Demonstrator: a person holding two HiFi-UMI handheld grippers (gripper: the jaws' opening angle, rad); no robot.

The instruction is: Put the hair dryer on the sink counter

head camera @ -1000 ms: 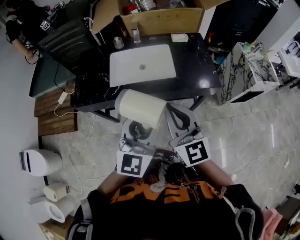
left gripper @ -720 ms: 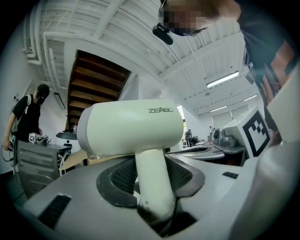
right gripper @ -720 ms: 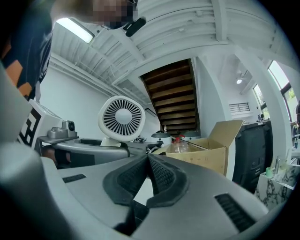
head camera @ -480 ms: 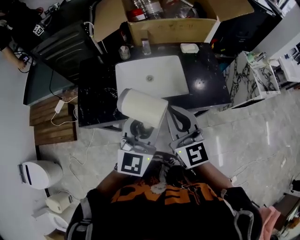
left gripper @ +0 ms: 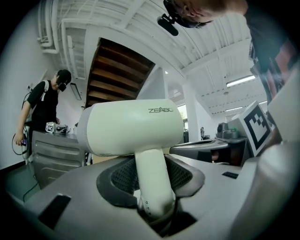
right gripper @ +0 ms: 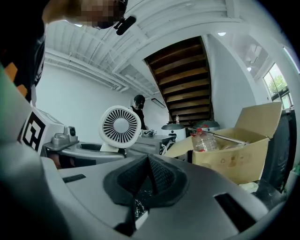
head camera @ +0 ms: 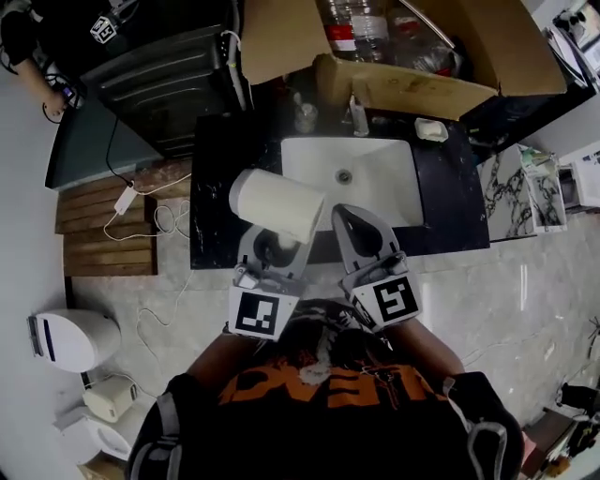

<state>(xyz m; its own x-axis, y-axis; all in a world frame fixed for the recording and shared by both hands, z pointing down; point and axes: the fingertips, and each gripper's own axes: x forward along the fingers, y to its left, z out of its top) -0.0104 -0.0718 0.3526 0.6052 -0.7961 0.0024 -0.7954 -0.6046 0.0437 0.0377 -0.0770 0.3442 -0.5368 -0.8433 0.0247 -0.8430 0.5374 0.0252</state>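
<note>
Black marble surface (head camera: 450,208) fills the upper middle of the head view, with a white sink basin (head camera: 361,178) set into it at about 12 o'clock from the person's hands. Behind the basin, toward 1 o'clock, stands an open cardboard box (head camera: 450,89) with plastic bottles (head camera: 342,26) inside; a small soap dish (head camera: 432,130) sits on the surface just before it.

The left hand-held gripper (head camera: 272,246) is clamped on the handle of the cream hair dryer (head camera: 277,204). In the head view its barrel lies across the surface's near edge, at the basin's 8 o'clock, carried and not set down. The left gripper view shows the handle (left gripper: 152,180) squeezed between the two pads, barrel above them.

The right hand-held gripper (head camera: 361,236) sits just beside it at 3 o'clock, its jaws pressed together with nothing between them.

Another person (head camera: 37,37) stands far off at 10 o'clock.
</note>
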